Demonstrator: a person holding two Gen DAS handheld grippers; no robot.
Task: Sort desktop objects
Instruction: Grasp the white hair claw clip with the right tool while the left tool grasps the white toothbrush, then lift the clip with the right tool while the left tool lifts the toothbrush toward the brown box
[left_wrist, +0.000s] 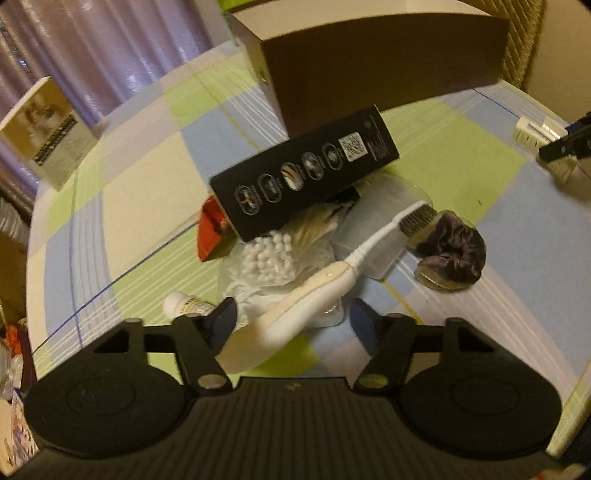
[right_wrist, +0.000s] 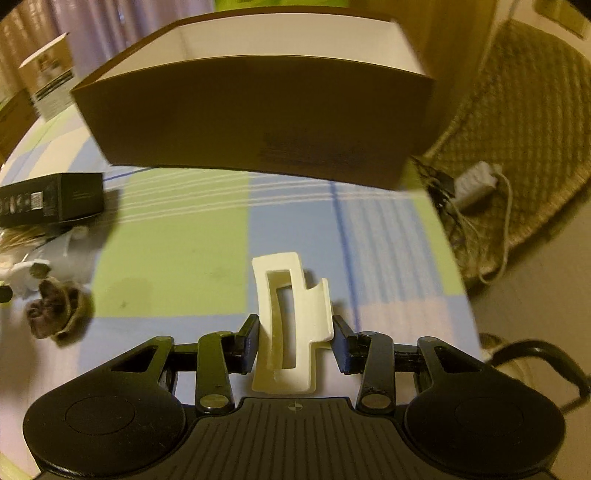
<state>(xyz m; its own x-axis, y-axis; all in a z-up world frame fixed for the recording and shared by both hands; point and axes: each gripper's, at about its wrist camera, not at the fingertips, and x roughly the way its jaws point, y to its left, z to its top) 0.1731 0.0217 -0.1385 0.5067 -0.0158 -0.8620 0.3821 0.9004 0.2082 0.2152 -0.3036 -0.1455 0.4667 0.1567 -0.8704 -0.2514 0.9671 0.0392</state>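
Left gripper (left_wrist: 291, 314) jaws wide apart around white toothbrush (left_wrist: 332, 273) handle; black box (left_wrist: 304, 171) beyond

The black box (left_wrist: 304, 173) lies across a red packet (left_wrist: 214, 230) and a bag of cotton swabs (left_wrist: 269, 254), hiding parts of both. The left tool's finger (left_wrist: 221, 321) covers one end of a small white tube (left_wrist: 184, 303). In the right wrist view, the print on the cardboard box (right_wrist: 258, 110) is too blurred to read, and the picture's left edge cuts off the black box

long box (left_wrist: 304, 173) atop pile — cardboard box (left_wrist: 384, 62) behind | scrunchie (left_wrist: 452, 251) right
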